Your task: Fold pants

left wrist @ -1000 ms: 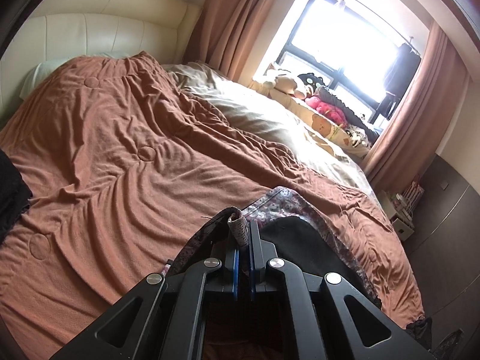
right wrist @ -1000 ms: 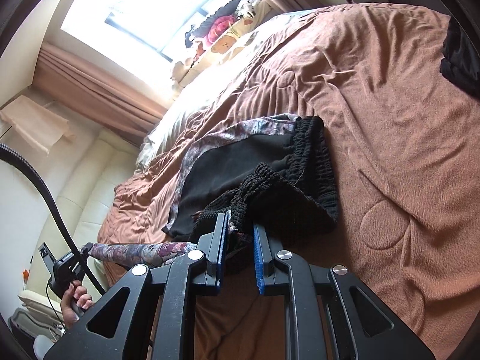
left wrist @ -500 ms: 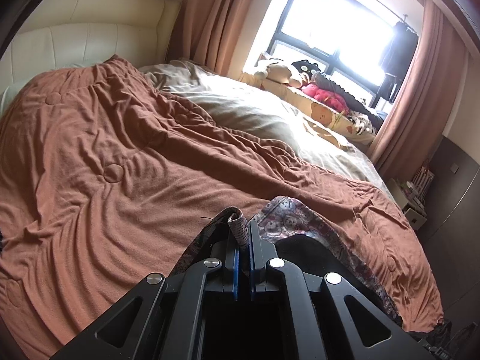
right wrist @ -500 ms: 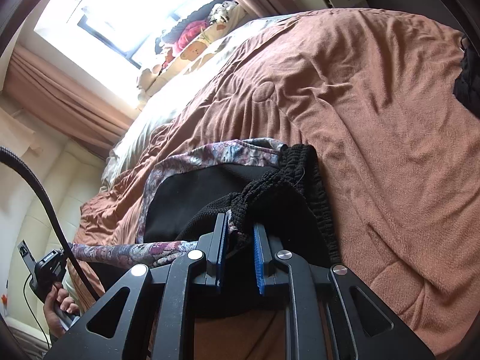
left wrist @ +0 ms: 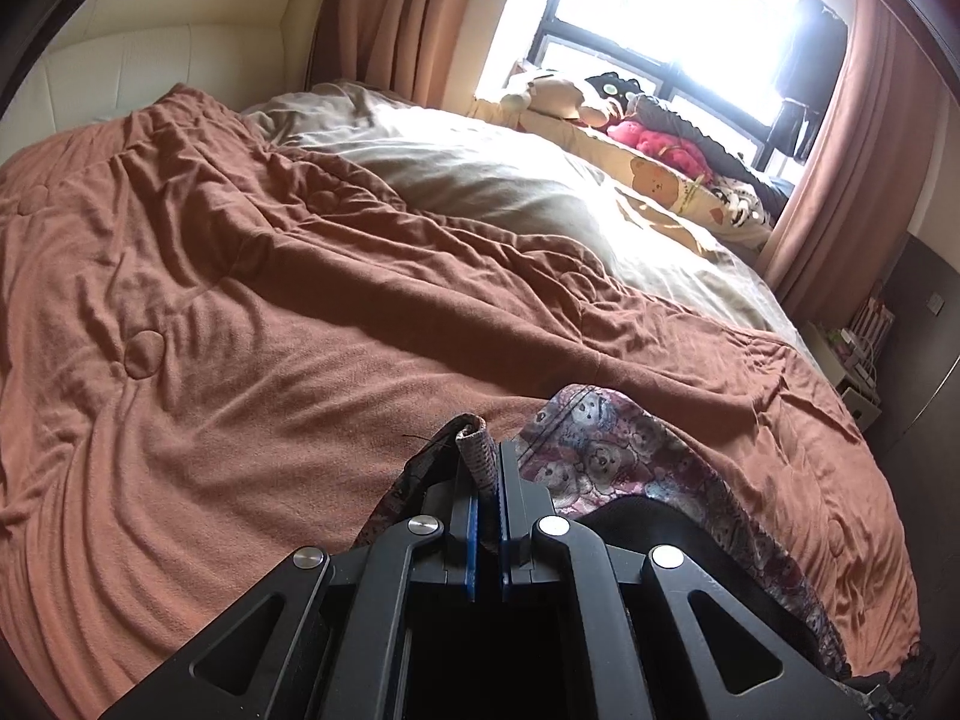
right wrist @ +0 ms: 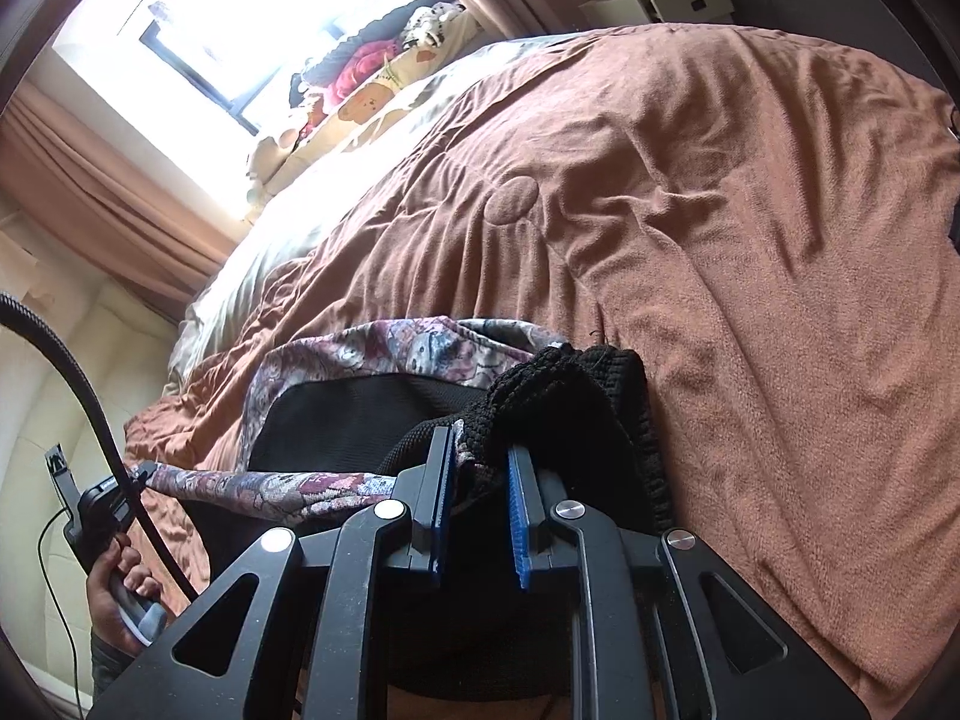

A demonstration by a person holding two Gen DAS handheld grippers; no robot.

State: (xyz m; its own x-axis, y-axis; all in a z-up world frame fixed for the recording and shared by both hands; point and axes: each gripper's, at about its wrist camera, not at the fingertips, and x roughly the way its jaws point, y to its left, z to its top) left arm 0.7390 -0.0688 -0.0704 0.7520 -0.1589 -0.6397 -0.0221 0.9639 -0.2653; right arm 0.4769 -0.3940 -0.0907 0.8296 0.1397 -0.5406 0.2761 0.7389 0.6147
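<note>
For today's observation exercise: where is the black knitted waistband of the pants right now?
In the right wrist view, the black waistband is bunched at lower centre, pinched in the right tool, on the brown blanket.

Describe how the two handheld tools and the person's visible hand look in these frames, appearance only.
Both tools are matte black linkages with round silver pivot bolts and triangular cut-outs in the outer arms. Each finger carries a blue ribbed pad. The left tool and the right tool look identical. From the right wrist view, a thick black hose and a thin black wire run by the left hand, which wraps a grey handle. No sleeve is clearly visible.
</note>
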